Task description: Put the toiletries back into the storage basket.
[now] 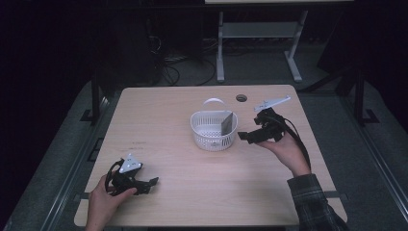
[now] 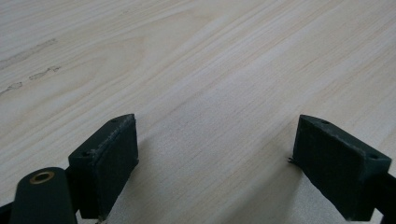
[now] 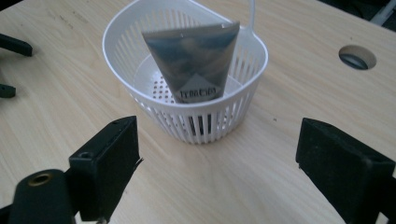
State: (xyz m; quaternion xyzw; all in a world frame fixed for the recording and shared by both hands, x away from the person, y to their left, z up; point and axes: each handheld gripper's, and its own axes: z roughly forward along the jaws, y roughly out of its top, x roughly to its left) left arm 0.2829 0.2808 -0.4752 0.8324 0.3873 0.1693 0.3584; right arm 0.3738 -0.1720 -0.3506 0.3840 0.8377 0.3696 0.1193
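One line of small pale lettering stands near the narrow lower end of the grey tube (image 3: 194, 60) leaning inside the white basket (image 3: 140, 35); it is too blurred to read. No other writing can be made out.

The pale wooden table (image 1: 192, 192) is evenly lit from above; the surrounding room is dark, shadows soft, focus sharp.

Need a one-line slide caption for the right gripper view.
Open right gripper faces a white slotted basket holding a grey tube on the wooden table.
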